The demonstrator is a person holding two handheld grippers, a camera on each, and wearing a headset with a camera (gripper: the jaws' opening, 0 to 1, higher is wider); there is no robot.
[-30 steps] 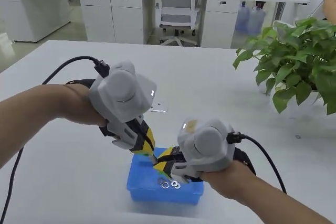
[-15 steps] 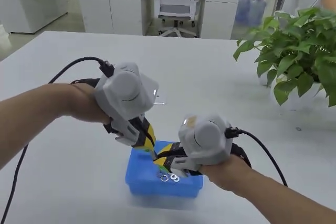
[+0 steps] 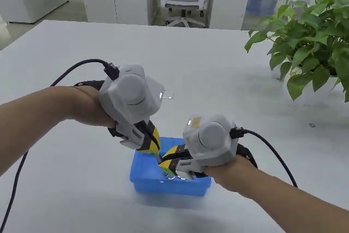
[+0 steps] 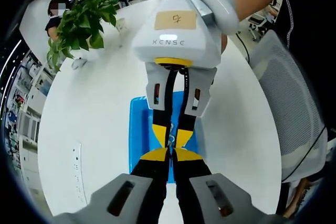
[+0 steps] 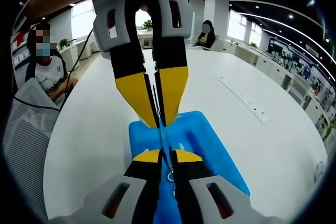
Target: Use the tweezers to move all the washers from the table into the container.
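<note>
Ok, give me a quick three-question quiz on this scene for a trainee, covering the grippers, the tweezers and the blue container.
1. True or false: the left gripper and the right gripper meet tip to tip above the blue container.
2. What stands at the right of the head view? A) a potted plant B) a desk lamp C) a toolbox
3. Name the thin tool that runs between the two grippers' jaws.

Key: 1 true; 2 A; 3 the tweezers.
</note>
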